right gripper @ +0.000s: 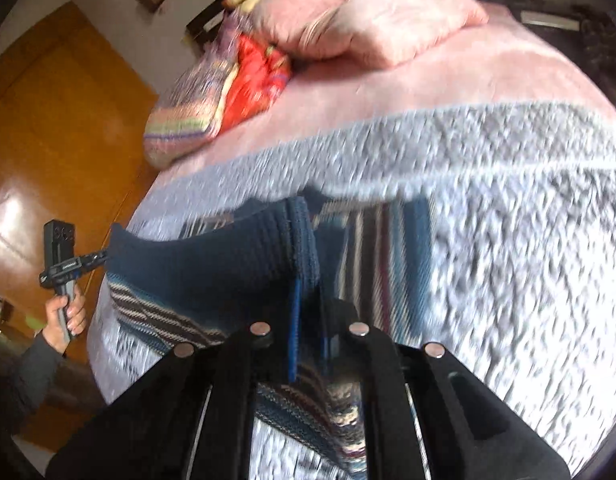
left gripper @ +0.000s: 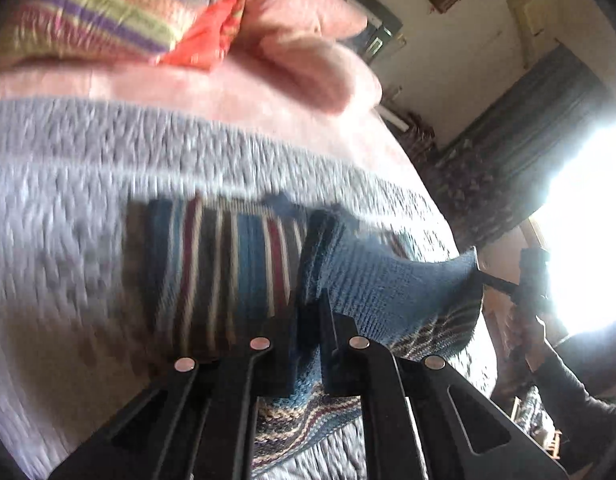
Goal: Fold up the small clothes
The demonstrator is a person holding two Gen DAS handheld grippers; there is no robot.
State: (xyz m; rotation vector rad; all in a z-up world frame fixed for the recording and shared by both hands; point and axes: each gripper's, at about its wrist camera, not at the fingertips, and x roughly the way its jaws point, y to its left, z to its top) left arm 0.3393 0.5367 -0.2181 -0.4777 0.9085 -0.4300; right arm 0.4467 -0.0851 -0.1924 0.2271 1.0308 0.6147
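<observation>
Left wrist view showed the left gripper with its jaws pinching a blue ribbed edge of a striped knit garment, which lay on a grey-white textured blanket spread over a bed. Most of that blanket was smeared by motion blur, so its weave could not be read. The garment's far blue edge rose off the bed to the right, where the right gripper gripped it with its jaws pressed on the cloth; strong glare from a window washed out most of that tool and the hand holding it. From the right wrist view, the right gripper had a fold of blue knit caught between its jaws, though the contact point sat in shadow. The left gripper appeared small at the left edge, nipping the garment's corner, its handle held by a hand in a dark sleeve. The garment's lower striped part ran beneath the gripper body and was cut off. Behind lay pink pillows, a pink bedcover and a striped, multicoloured cushion with a red cloth beside it; the wooden door stood at the left.
</observation>
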